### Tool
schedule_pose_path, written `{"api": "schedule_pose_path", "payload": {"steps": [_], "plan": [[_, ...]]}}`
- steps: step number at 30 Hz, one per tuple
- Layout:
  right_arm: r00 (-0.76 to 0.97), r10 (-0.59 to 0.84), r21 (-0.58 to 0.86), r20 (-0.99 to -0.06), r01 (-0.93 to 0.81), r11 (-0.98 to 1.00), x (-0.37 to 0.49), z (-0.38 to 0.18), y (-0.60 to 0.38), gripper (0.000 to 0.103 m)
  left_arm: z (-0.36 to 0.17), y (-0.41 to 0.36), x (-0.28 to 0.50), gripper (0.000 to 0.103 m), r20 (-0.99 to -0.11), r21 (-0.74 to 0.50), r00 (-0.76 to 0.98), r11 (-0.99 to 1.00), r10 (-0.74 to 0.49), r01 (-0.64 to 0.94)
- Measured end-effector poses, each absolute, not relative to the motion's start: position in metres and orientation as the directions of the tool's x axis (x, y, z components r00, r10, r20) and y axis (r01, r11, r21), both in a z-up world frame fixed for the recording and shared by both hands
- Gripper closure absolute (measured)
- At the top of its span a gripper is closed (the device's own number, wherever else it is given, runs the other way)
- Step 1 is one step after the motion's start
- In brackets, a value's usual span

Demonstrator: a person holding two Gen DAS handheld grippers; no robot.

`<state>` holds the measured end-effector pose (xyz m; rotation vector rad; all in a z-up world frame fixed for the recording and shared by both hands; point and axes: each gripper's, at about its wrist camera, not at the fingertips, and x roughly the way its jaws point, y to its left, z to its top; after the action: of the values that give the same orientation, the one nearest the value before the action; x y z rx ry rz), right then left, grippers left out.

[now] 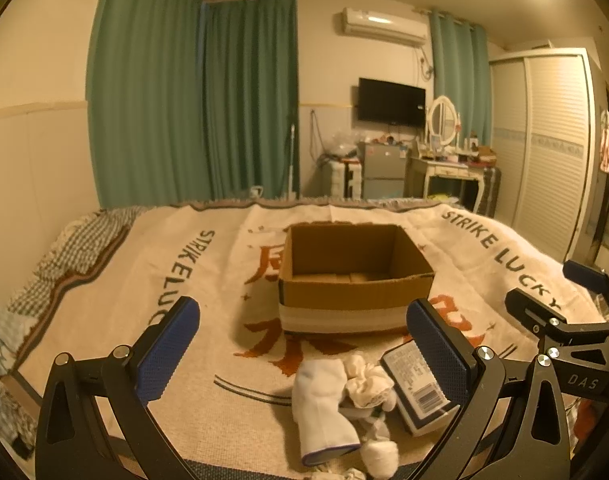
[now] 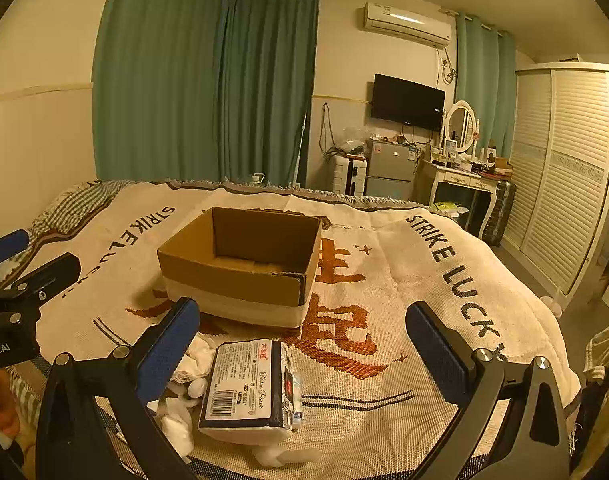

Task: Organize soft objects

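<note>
An open, empty cardboard box (image 1: pixel 354 280) stands on the bed blanket (image 1: pixel 208 360); it also shows in the right wrist view (image 2: pixel 240 268). In front of it lie a white sock (image 1: pixel 320 408), crumpled white cloths (image 1: pixel 368 384) and a tissue pack (image 1: pixel 418 388). The right wrist view shows the tissue pack (image 2: pixel 250 388) and white cloths (image 2: pixel 184 404) low between its fingers. My left gripper (image 1: pixel 302 344) is open above the sock pile. My right gripper (image 2: pixel 302 344) is open above the tissue pack. Neither holds anything.
The right gripper's body (image 1: pixel 564 320) shows at the right of the left wrist view. A checked pillow (image 1: pixel 76 252) lies at the bed's left. Beyond the bed stand green curtains (image 1: pixel 192 100), a small fridge (image 1: pixel 382 172), a dressing table (image 1: pixel 452 176) and a wardrobe (image 1: pixel 544 152).
</note>
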<state>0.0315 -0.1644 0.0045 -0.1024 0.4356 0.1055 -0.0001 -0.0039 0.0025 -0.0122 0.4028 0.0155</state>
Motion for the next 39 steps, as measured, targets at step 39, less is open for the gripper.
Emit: {"api": "schedule_pose_path", "payload": {"steps": [39], "plan": [[0.899,0.079,-0.075,-0.431,-0.122,0.99,0.0304,0.0018,-0.1655,0.0,-0.0006,-0.0034,-0.0007,0.0,-0.383,0.007,0.923,1.0,0.022,-0.02]]}}
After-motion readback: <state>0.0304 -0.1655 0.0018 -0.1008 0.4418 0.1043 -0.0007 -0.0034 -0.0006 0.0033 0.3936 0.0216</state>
